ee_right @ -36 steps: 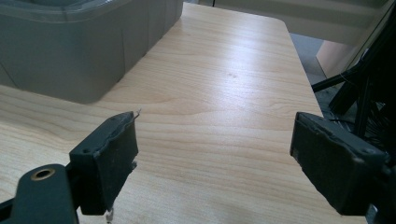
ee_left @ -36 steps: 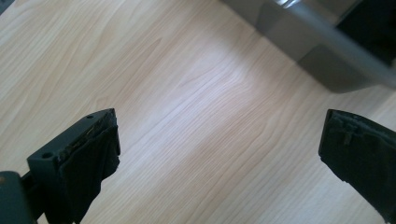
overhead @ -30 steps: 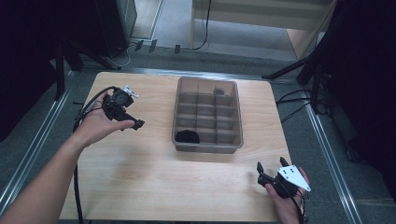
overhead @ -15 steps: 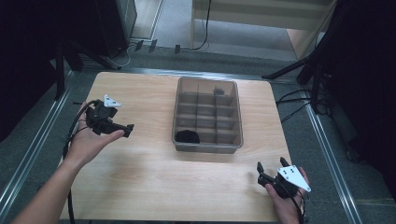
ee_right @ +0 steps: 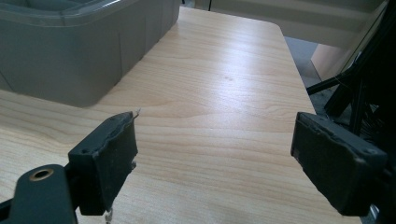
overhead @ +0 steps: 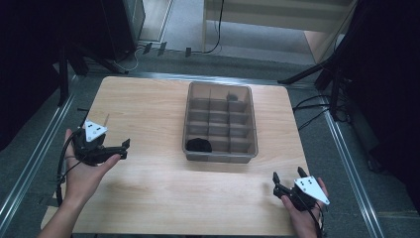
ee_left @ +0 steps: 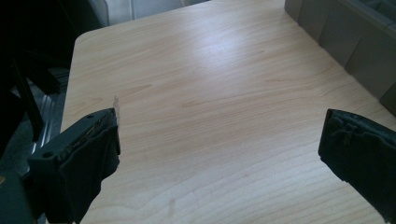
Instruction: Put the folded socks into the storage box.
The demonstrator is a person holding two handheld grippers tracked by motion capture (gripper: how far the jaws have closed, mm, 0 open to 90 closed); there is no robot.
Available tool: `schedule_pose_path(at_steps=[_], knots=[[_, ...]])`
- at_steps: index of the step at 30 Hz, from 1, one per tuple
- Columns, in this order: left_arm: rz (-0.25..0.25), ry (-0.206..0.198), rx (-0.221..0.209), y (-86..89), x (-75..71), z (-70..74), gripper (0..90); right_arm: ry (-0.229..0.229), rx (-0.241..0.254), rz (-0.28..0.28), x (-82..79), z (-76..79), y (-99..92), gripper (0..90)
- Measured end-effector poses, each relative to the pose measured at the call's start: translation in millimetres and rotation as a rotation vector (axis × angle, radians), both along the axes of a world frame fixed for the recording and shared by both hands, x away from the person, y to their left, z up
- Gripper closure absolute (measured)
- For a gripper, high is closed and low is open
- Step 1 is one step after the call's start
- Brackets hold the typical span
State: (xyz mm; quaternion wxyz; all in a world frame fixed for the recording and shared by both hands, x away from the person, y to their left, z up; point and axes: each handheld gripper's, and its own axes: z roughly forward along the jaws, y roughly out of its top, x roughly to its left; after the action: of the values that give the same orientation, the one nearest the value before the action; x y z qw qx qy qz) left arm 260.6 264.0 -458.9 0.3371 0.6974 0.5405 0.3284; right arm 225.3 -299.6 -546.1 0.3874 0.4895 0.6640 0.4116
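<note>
While nothing is gripped between its jaws, the left claw (overhead: 116,148) is held wide open above the left edge of the wooden surface (overhead: 148,114), carried in the person's left hand (overhead: 86,171) with its grey three-cornered plate turned upward. From the left gripper view, only bare wood grain is seen between the two black jaws, and the grey wall of the tray (ee_left: 345,42) is cut off at the upper right corner.

The right claw (overhead: 286,181) is likewise spread wide and empty, held in the right hand (overhead: 304,213) near the front right corner of the surface. In the right gripper view, bare wood lies between the jaws, with the tray wall at the upper left, well apart from them.

A grey divided tray (overhead: 220,122) is set at the middle of the surface, between the two claws and touched by neither. A dark object (overhead: 199,145) is seen in its near left compartment, and a smaller dark item (overhead: 231,96) in a far compartment; neither can be identified. Nothing lies on the wood between either claw and the tray.

Cables (overhead: 307,106) and dark stands are seen on the floor beyond the surface, mostly lost in shadow.
</note>
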Motion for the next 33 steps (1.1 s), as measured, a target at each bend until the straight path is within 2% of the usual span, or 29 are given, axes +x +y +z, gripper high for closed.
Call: schedule_pose_path(at_steps=[5, 7, 10, 13, 18, 22, 27, 33], knots=[[0.037, -0.043, -0.019, 9.5, -15.6, -13.7, 0.0, -0.001, 0.001, -0.002, -0.2, 0.0, -0.1, 14.7], [0.059, -0.072, -0.048, 15.2, -23.8, -19.1, 0.0, -0.002, 0.002, -0.002, -0.4, 0.1, -0.1, 14.7], [0.079, -0.102, -0.061, 20.6, -32.9, -26.3, 0.0, -0.003, 0.002, -0.005, -0.5, 0.1, 0.0, 14.7], [0.099, -0.122, -0.055, 24.7, -40.9, -34.3, 0.0, -0.004, 0.000, -0.006, -0.4, 0.0, 0.1, 14.7], [0.127, -0.138, -0.094, 32.3, -52.9, -43.0, 0.0, -0.007, 0.000, -0.004, -0.7, 0.0, 0.2, 14.7], [0.143, -0.160, -0.099, 36.6, -63.3, -50.3, 0.0, -0.009, 0.001, -0.004, -0.9, 0.0, 0.0, 14.7], [0.159, -0.162, -0.125, 44.5, -74.6, -61.0, 0.0, -0.010, 0.000, -0.005, -1.0, -0.1, 0.2, 14.6], [0.197, -0.167, -0.132, 54.4, -87.7, -71.7, 0.0, -0.008, -0.002, -0.004, -1.0, -0.2, 0.4, 14.7]])
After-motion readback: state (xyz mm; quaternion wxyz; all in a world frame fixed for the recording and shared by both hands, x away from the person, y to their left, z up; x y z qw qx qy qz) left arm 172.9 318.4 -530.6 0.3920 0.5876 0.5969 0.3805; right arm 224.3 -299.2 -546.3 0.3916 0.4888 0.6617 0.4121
